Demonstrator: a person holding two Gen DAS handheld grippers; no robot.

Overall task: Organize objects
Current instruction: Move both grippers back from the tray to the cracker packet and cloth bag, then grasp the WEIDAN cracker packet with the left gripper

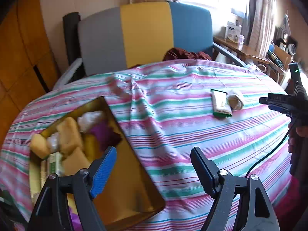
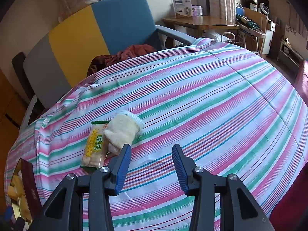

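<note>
Right wrist view: one snack packet (image 2: 94,146), one cream mitten (image 2: 123,130), both tongs (image 2: 152,165) spread, empty.

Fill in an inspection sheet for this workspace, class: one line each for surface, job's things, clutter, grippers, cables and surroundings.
Surface: striped cloth, wrinkled, covers the whole table.
Job's things: gold tin holds yellow sponges, white wads and a purple item; snack packet and cream mitten lie touching on the cloth, outside the tin.
Clutter: nothing seen on the cloth besides these.
Grippers: left gripper open and empty above the tin's edge; right gripper open and empty, just right of the mitten.
Cables: black cable hangs from the right gripper.
Surroundings: grey, yellow and blue chair with red cloth on its seat; wooden side table; curtained window.
</note>
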